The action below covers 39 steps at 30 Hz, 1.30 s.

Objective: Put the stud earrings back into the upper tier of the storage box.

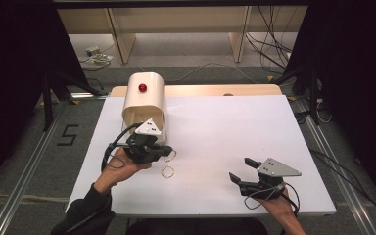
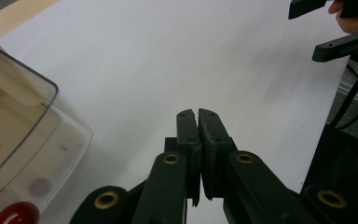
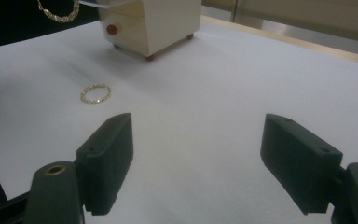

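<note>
**Left jaws shut on a bracelet, right jaws spread**

Closely pressed together, the left gripper's (image 2: pixel 198 114) jaws are seen in its own view; from above, a gold bracelet (image 1: pixel 170 154) hangs at their tips, so it appears pinched. It is held by a palm-up hand (image 1: pixel 120 166) just before the cream box (image 1: pixel 144 103). A second bracelet (image 1: pixel 167 171) lies flat on the white table (image 1: pixel 235 132) nearby. Well apart, the right gripper (image 1: pixel 241 170) is held low, jaws wide, nothing between them.
</note>
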Motion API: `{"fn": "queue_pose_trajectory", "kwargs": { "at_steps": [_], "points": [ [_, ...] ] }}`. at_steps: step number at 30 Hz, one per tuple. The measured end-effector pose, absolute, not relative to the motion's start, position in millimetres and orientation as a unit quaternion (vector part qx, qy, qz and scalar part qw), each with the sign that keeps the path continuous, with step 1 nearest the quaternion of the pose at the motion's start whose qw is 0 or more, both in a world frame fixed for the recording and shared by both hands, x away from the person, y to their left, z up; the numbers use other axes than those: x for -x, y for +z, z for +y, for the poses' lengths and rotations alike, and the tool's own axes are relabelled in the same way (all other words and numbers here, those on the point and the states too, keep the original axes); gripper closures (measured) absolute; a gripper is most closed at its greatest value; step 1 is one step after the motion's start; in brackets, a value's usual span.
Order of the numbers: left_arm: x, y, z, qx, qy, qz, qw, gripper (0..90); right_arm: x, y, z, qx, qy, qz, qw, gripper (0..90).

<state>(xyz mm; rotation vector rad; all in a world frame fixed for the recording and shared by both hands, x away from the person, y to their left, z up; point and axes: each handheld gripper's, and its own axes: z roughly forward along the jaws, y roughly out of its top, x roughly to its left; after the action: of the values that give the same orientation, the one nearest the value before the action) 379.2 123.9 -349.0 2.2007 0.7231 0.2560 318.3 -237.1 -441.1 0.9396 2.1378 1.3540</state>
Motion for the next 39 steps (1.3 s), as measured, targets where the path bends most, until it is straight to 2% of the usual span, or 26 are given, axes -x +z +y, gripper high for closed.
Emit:
{"fn": "queue_pose_trajectory", "kwargs": {
  "at_steps": [39],
  "points": [
    [-394.0,-297.0,151.0,-0.827,0.134,0.292,0.461,87.8,-318.3,-442.4,-237.3,-0.348,0.489,0.771,0.214,26.0]
  ]
}}
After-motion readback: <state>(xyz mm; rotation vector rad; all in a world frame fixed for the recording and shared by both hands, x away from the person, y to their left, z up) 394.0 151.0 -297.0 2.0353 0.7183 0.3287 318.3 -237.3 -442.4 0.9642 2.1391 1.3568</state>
